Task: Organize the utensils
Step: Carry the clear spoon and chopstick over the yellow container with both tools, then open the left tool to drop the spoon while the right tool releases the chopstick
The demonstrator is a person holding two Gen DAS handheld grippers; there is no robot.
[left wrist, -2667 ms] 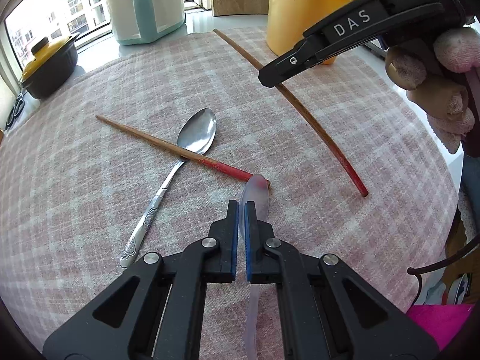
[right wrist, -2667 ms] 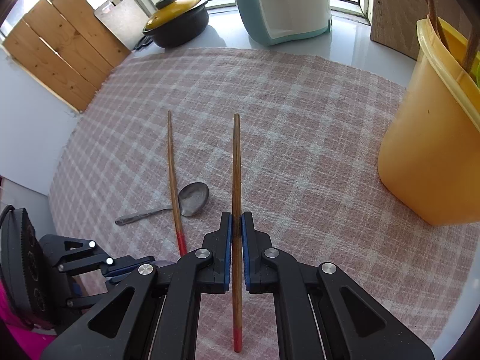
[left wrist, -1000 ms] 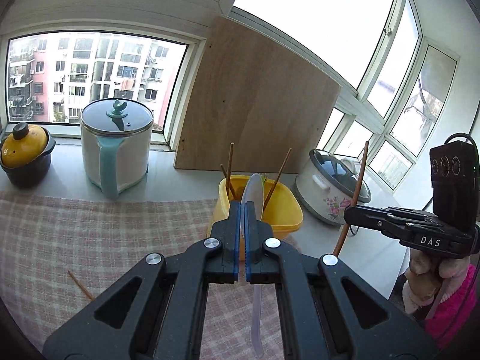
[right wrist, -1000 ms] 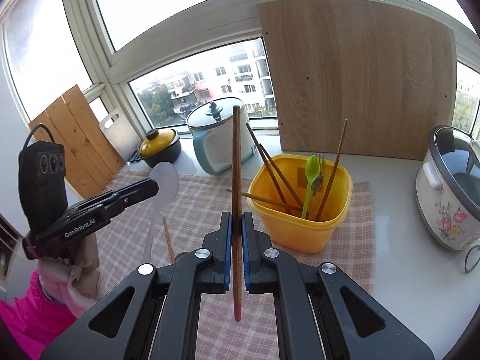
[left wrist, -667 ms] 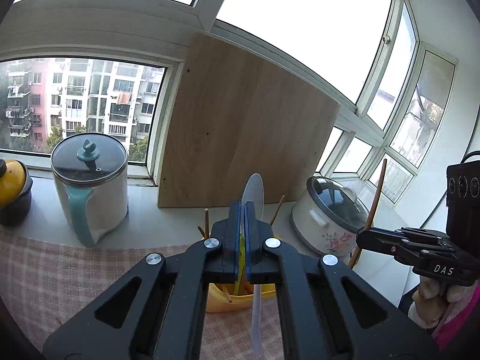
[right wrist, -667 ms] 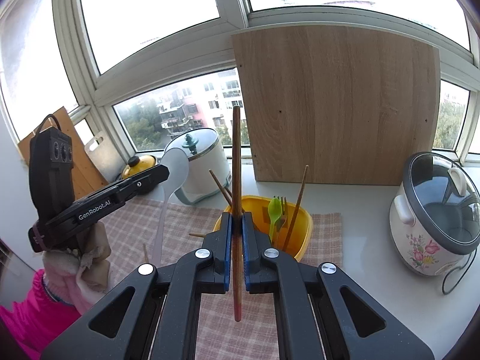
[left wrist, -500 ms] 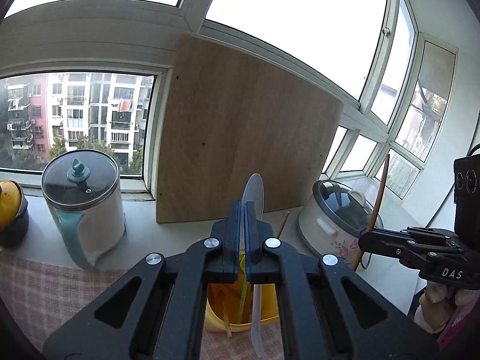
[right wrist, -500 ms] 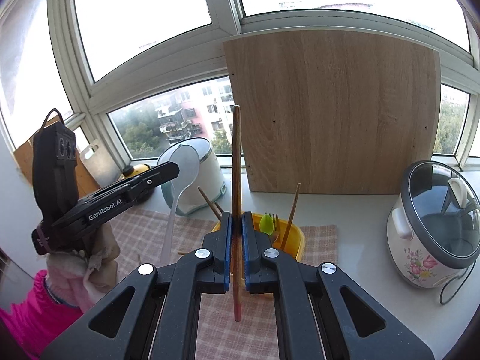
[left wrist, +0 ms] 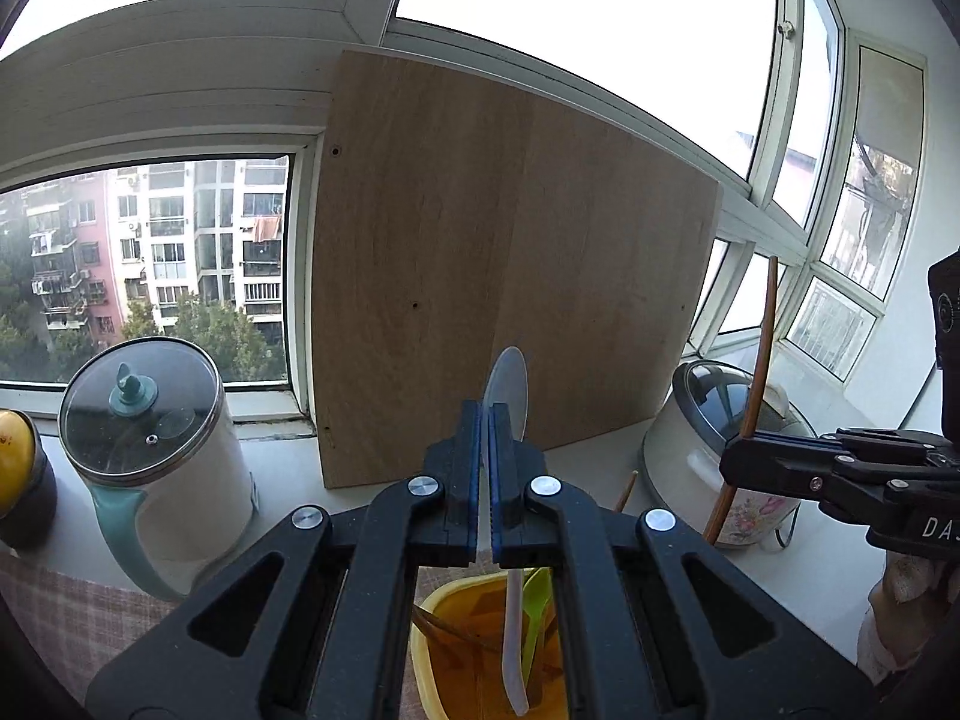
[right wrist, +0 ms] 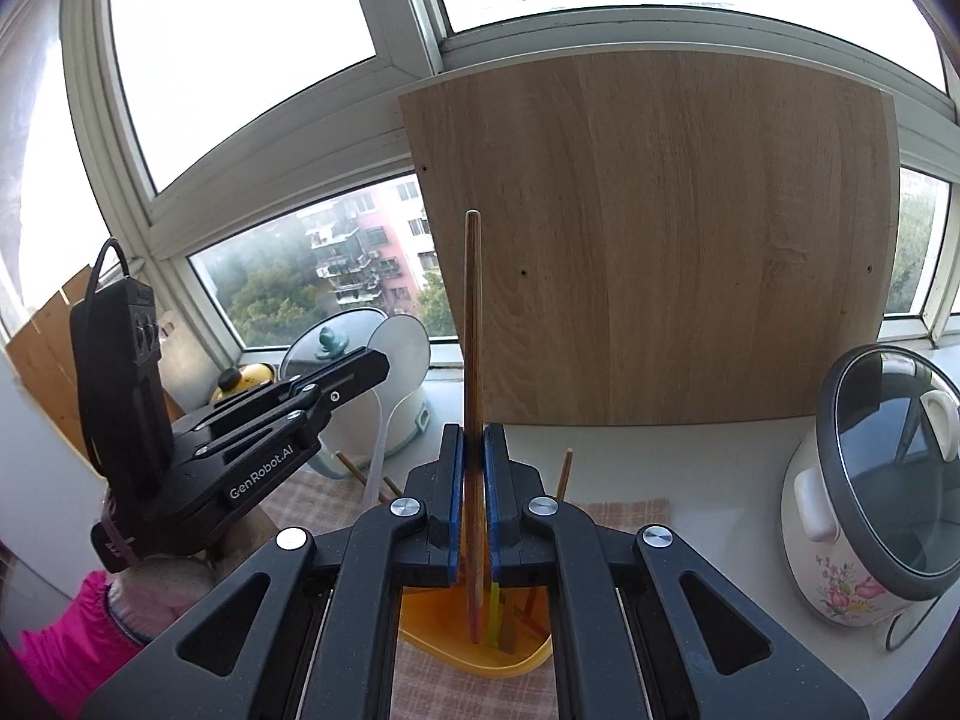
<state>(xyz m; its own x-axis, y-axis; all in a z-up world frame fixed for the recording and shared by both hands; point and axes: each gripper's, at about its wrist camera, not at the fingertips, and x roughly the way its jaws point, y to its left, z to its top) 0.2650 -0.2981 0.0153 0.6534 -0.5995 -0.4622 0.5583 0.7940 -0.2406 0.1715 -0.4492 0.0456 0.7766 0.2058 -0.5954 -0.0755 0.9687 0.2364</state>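
Note:
My left gripper (left wrist: 485, 450) is shut on a translucent white plastic spoon (left wrist: 507, 384), held upright with the bowl up and the handle hanging into the yellow utensil tub (left wrist: 432, 642) below. My right gripper (right wrist: 473, 468) is shut on a brown chopstick (right wrist: 473, 324) with a red lower end, standing upright with its tip inside the same yellow tub (right wrist: 456, 648). The tub holds a green plastic spoon (left wrist: 537, 594) and several chopsticks. In the left wrist view the right gripper (left wrist: 741, 462) shows at the right with its chopstick (left wrist: 759, 348). In the right wrist view the left gripper (right wrist: 375, 369) shows at the left with the spoon (right wrist: 402, 342).
A wooden board (left wrist: 492, 276) leans against the window behind the tub. A white kettle with a teal handle (left wrist: 156, 456) stands left, a flowered rice cooker (right wrist: 870, 504) right, a yellow-lidded pot (left wrist: 15, 468) far left. A pink checked cloth (left wrist: 66, 618) covers the table.
Both grippers have lifted off the cloth and moved forward over the yellow tub, which now sits right under the jaws. The spoon and chopstick stay gripped and their lower ends now reach into the tub.

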